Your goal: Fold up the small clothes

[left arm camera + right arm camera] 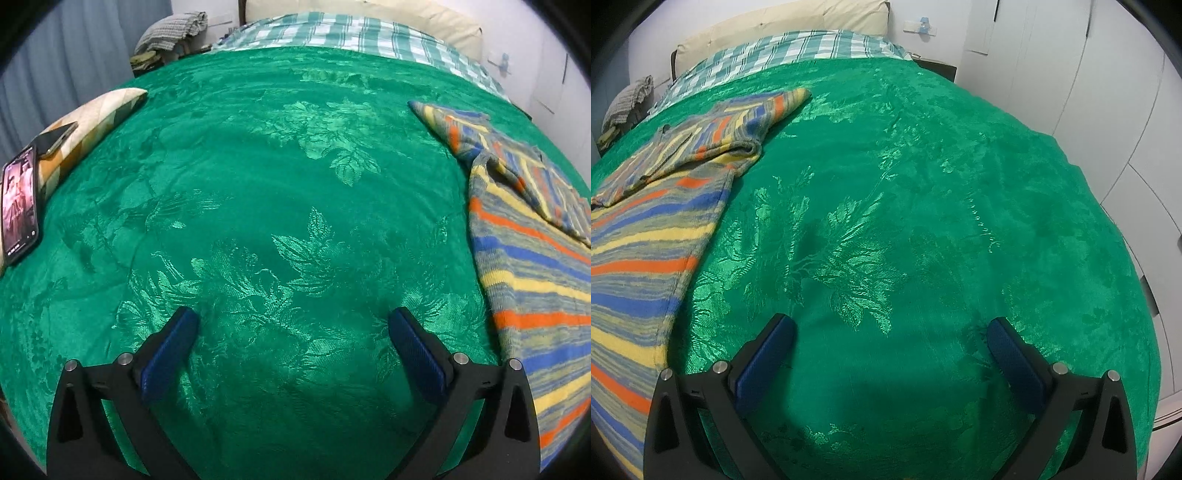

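A striped knit garment (532, 258) in blue, orange, yellow and grey lies on the green bedspread (258, 177). It fills the right edge of the left wrist view, with a sleeve folded across its upper part. In the right wrist view the same garment (653, 229) lies at the left. My left gripper (293, 323) hangs over bare bedspread to the garment's left, open wide, nothing between its blue pads. Over the green bedspread (923, 184) to the garment's right, my right gripper (890, 328) also stands open and empty.
Two phones (20, 206) rest against a patterned cushion (88, 125) at the bed's left edge. A checked sheet (343, 33) and a cream pillow (406, 18) lie at the head. Clothes are piled on a stand (166, 33) beyond. White cupboard doors (1089, 92) stand right of the bed.
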A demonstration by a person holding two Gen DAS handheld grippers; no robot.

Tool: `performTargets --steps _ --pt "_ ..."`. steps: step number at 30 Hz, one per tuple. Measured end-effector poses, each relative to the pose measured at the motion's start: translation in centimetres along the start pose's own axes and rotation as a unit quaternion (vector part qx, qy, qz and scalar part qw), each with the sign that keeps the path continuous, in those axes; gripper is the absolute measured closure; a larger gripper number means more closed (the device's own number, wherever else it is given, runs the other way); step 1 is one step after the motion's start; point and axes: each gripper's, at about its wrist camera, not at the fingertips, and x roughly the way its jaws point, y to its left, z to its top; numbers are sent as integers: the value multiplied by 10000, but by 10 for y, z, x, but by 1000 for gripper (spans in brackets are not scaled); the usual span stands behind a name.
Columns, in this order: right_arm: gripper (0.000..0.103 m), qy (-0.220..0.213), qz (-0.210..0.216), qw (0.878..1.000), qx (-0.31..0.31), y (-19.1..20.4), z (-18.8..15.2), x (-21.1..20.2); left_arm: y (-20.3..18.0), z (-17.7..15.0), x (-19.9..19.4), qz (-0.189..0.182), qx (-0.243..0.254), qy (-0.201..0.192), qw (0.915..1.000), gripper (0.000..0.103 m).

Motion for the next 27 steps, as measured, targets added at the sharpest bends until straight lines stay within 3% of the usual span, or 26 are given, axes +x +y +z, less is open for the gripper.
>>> performTargets --steps 27 --pt "0 -58 -8 10000 6 1 -3 1 -4 -1 4 72 34 -147 9999 0"
